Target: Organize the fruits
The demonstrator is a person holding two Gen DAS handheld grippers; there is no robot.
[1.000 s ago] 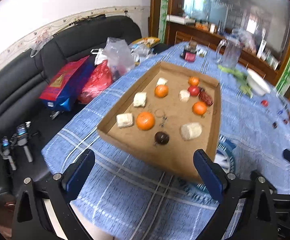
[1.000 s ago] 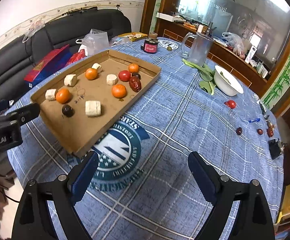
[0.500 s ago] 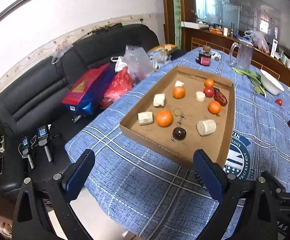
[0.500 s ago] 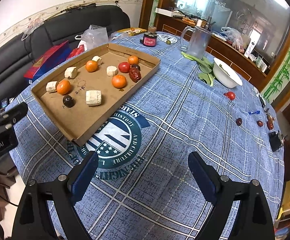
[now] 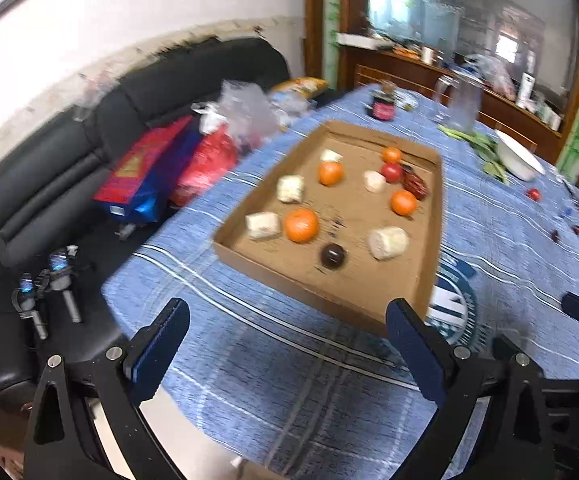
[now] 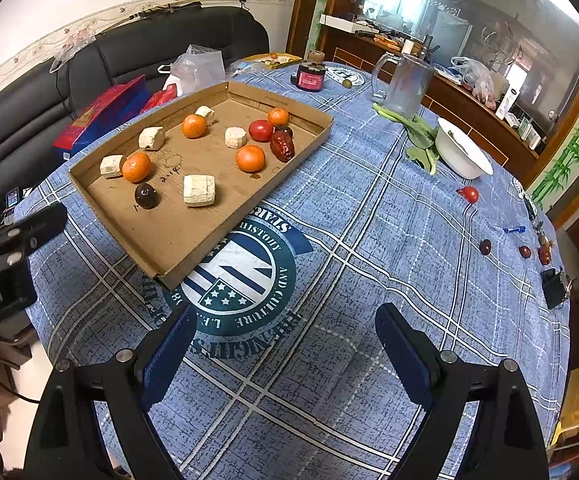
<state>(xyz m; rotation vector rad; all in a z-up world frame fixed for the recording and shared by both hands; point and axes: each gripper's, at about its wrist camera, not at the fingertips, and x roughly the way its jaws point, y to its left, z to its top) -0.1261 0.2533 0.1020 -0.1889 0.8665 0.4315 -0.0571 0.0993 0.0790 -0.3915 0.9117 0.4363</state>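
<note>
cardboard tray (image 6: 177, 240) w/ 4 oranges, tomato, dates | L tool (image 5: 285, 344) apart | R tool (image 6: 285, 344) apart

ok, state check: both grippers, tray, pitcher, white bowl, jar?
left gripper: open, empty
right gripper: open, empty
cardboard tray: flat on table, holding fruit and pale chunks
pitcher: upright
white bowl: upright
jar: upright, lid on

Orange tangerines (image 6: 250, 158), a red tomato (image 6: 261, 130) and pale cream blocks (image 6: 199, 190) fill a brown cardboard tray (image 6: 177, 236) on blue plaid tablecloth (image 6: 369, 240).
</note>
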